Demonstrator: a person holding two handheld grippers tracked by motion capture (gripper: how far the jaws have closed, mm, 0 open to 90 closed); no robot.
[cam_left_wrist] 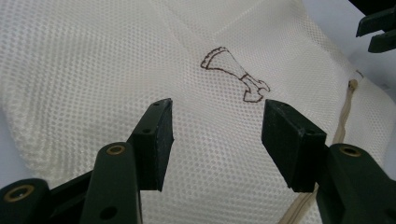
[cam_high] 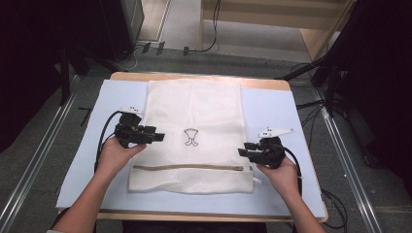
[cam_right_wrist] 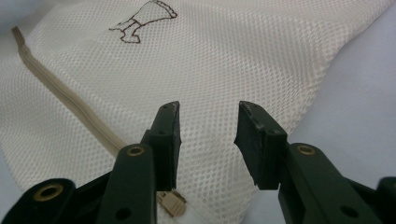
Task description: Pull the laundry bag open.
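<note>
Both forearms reach in low over a white mesh bag [cam_high: 194, 136] lying flat on the blue mat [cam_high: 272, 111], the left gripper [cam_high: 158, 137] pointing inward with jaws wide apart and empty, the right gripper [cam_high: 241, 152] facing it, jaws parted less, the bag's zipper [cam_right_wrist: 60, 95] left of them.

A wooden table [cam_high: 204, 76] carries a pale blue mat [cam_high: 272, 111] that covers nearly all of its top (bare wood shows along the far and near edges). Flat on the mat lies a white mesh bag [cam_high: 194, 109], seemingly a laundry bag, with a beige zipper [cam_high: 187, 167] across its near end and a small dark emblem [cam_high: 191, 137] at its centre.
</note>
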